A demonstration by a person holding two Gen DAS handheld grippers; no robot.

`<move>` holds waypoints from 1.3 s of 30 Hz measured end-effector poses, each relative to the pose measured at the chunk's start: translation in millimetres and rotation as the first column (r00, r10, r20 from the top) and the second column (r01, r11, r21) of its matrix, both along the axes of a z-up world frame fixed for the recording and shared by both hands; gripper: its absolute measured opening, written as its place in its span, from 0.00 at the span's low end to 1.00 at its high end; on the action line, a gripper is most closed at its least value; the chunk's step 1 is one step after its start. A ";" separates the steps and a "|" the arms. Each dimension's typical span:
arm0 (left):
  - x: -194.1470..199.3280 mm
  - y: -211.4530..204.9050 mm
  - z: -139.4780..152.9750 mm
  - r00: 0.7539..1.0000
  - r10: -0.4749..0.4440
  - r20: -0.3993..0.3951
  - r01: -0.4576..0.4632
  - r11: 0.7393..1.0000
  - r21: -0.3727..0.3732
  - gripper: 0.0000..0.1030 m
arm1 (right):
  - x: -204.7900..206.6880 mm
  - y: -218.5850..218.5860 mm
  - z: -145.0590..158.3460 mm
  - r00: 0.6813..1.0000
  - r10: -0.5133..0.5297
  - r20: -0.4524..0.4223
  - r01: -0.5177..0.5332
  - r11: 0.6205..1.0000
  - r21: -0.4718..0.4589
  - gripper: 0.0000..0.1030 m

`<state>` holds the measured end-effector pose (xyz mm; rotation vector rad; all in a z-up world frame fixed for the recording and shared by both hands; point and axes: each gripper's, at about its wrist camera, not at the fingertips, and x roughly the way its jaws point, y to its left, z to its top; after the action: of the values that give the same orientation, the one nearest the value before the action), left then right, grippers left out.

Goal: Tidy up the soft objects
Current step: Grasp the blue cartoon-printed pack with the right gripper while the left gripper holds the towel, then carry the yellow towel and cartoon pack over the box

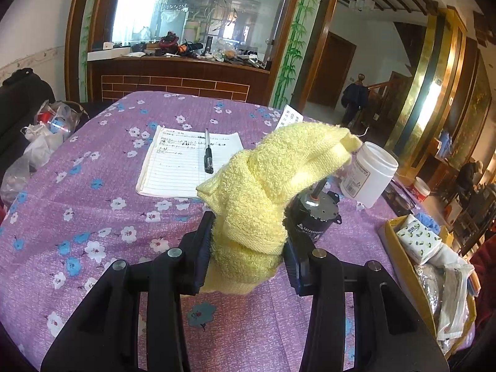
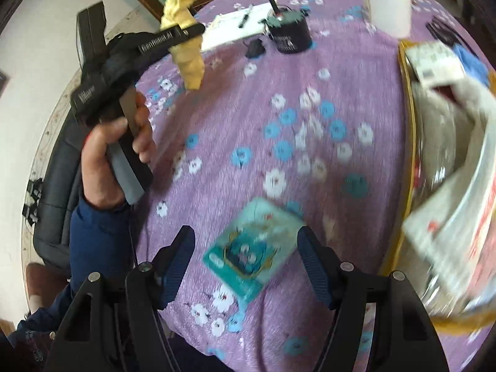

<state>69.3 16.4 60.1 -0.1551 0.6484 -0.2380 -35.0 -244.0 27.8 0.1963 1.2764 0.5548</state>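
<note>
Left gripper [image 1: 248, 248] is clamped on the towel [image 1: 266, 186], bunched between the pads. It is held up clear of the desk [image 1: 93, 217]. One end sticks up ahead of the gripper and the other hangs below the jaws, as the right wrist view shows.

Towel looks like terry cloth: probably light, fully limp, grippy rather than slick, nothing to break. It won't hold shape, so loose ends will likely swing and drag. Current hold is mid-bunch, which seems sound. For neat placing I'd rather have a corner or folded edge.

Right gripper [image 2: 246, 257] is released, jaws wide, nothing pressed. The pack [image 2: 252, 255], a teal soft tissue packet by the look of it, lies flat on the desk between and just beyond its fingers. The view is blurred, so I can't tell if either pad touches it.

Pack likely handles as light and squashy with a film wrap, so possibly slippery. Take it across the short width, near the middle, with a firm squeeze. It should deform, not crack.

The box [image 2: 412, 142], to the right of the right gripper, already holds similar packets and bags, so it's probably the drop spot. Motor [image 1: 313, 214] and jar [image 1: 369, 173] sit just past the towel; watch the dangling ends there.
</note>
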 end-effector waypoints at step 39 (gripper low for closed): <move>-15.5 -38.2 11.0 0.994 -0.112 0.014 0.112 0.994 0.006 0.39 | -39.7 -36.4 38.8 0.921 -0.124 0.370 0.102 0.992 0.078 0.39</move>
<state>53.8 -21.8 71.1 -0.1121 0.6438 -0.3455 -74.7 -280.5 66.6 0.1995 0.8714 0.5017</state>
